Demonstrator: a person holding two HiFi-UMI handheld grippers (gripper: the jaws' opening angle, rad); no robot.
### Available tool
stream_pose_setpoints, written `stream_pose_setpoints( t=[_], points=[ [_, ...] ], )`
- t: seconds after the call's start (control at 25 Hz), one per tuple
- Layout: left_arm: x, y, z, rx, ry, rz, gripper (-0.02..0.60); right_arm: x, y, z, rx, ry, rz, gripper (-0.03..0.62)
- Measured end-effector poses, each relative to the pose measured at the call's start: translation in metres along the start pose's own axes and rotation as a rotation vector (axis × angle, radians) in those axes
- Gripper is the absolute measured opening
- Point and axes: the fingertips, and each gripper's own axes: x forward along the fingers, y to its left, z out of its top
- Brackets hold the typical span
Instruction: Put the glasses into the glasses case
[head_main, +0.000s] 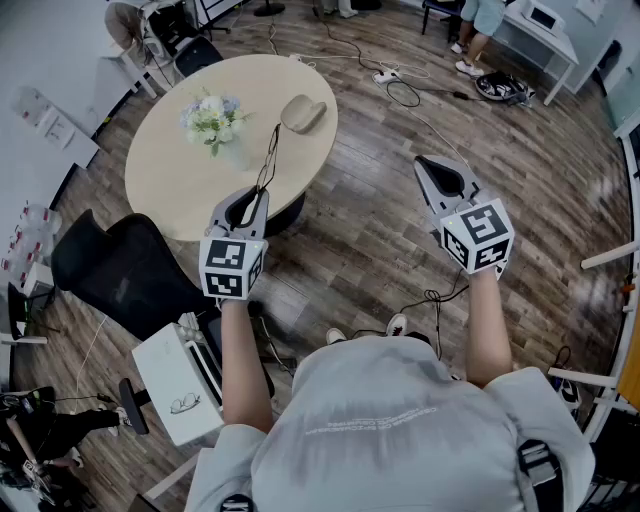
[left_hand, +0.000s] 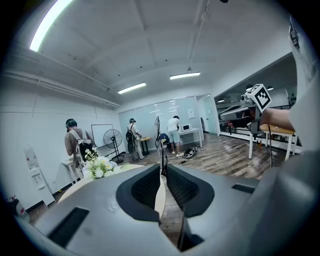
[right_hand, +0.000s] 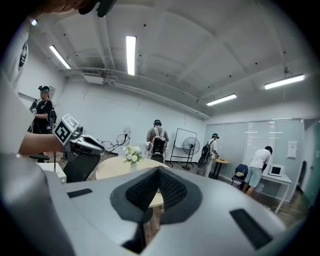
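Note:
My left gripper (head_main: 262, 192) is shut on a pair of thin black glasses (head_main: 270, 158) and holds them over the near edge of the round table (head_main: 175, 175). In the left gripper view the glasses (left_hand: 159, 136) stand upright out of the closed jaw tips (left_hand: 162, 172). The beige glasses case (head_main: 303, 112) lies closed on the far right part of the table, beyond the glasses. My right gripper (head_main: 425, 166) hovers over the wooden floor to the right of the table, shut with nothing in it (right_hand: 159, 170).
A vase of white flowers (head_main: 213, 120) stands mid-table, left of the case. A black office chair (head_main: 120, 272) and a white box (head_main: 178, 385) sit at the near left. Cables (head_main: 400, 90) lie on the floor behind the table. Several people stand at the room's far side.

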Motion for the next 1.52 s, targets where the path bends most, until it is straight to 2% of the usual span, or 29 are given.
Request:
stream_pose_setpoints(
  t=[0.24,0.52,0.8,0.92,1.08,1.28,1.52],
  points=[
    [0.003,0.004,-0.003,0.016,0.002,-0.022,0.041,0.009,0.006,-0.001,-0.016,0.013,-0.016,0.002],
    [0.015,0.004,-0.008,0.02,-0.004,-0.071,0.043,0.005,0.009,0.004,0.092,-0.041,-0.021,0.002],
    [0.044,0.015,-0.012,0.004,0.009,-0.054,0.043,0.039,-0.014,-0.008,0.072,0.0,-0.006,0.002],
    [0.07,0.028,-0.01,-0.009,0.022,-0.026,0.043,0.065,-0.036,-0.017,0.064,-0.001,0.016,0.002],
    [0.123,0.04,0.002,-0.027,0.022,0.026,0.043,0.11,-0.086,-0.024,0.05,-0.029,0.054,0.002],
    [0.194,0.049,0.033,-0.042,0.018,0.102,0.042,0.167,-0.154,-0.021,0.09,-0.067,0.153,0.002],
    [0.254,0.067,0.053,-0.04,0.063,0.187,0.043,0.228,-0.215,-0.032,0.045,-0.041,0.227,0.002]
  ],
)
